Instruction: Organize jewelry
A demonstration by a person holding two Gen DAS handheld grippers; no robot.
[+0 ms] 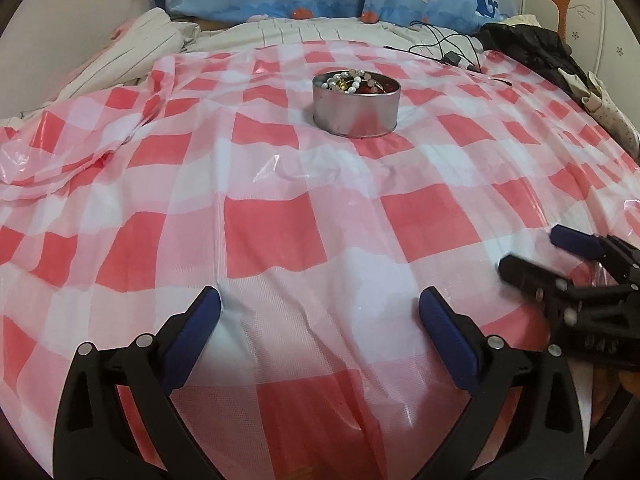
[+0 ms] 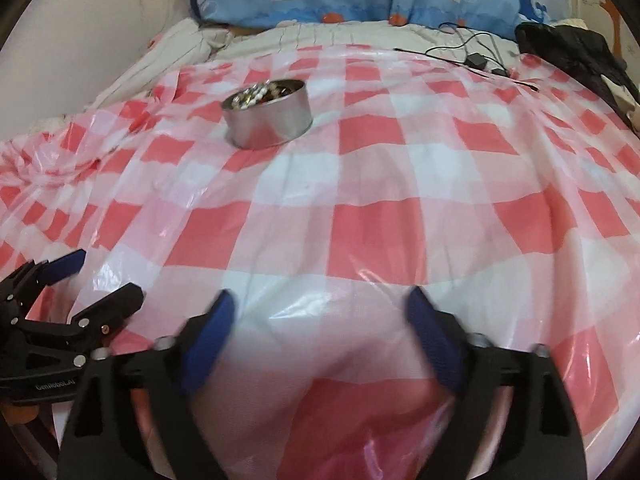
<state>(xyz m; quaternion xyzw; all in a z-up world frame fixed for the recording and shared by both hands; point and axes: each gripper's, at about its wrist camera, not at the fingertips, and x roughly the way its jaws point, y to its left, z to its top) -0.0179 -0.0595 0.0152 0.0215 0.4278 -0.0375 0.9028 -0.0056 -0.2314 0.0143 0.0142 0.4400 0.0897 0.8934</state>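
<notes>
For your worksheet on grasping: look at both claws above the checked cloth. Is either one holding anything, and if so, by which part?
Nothing is held. The left claw and right claw both stand open over the checked cloth; the jewelry sits in the metal tin, apart from both.

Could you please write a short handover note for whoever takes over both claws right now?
Left claw: open, empty, over the checked cloth.
Right claw: open, empty, beside the left one.
Tin: upright on the cloth, farther out, apart from both claws, no lid on it.
Jewelry: beads and other pieces piled inside the tin.
Done: no loose jewelry visible on the cloth.
Left: possibly nothing; no lid is in view.
</notes>
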